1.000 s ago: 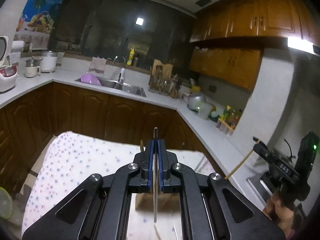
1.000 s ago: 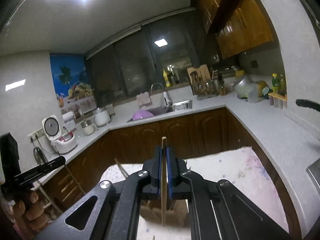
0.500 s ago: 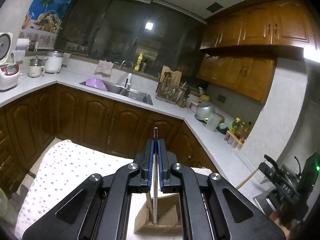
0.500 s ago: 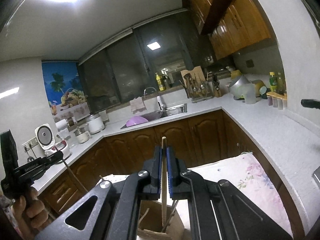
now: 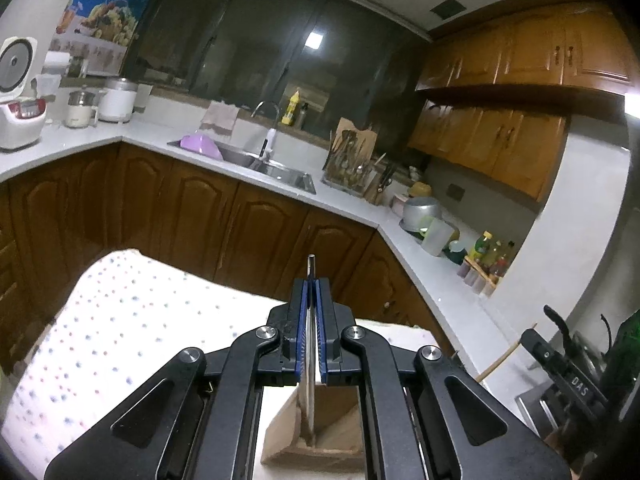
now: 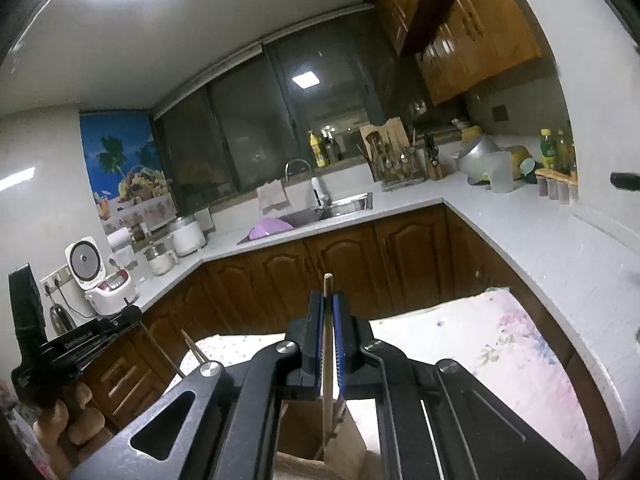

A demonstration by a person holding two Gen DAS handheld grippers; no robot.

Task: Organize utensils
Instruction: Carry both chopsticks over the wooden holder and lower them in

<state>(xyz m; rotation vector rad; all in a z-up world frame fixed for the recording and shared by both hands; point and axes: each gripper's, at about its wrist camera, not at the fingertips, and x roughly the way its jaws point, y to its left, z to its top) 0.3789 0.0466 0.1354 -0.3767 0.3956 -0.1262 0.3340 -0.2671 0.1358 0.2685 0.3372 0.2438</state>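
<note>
Both tools grip one stick each: left tool a metal chopstick, right tool a wooden chopstick. Keep each stick upright and lower it slowly into the box before opening.

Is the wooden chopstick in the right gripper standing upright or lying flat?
Upright. The wooden chopstick runs vertically between the right gripper's shut jaws, its lower end inside the wooden holder.

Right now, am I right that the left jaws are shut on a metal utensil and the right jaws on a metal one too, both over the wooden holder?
Not quite: the right gripper holds a wooden stick, as the right wrist view shows. The left gripper does hold a metal utensil, both over the wooden holder.
</note>
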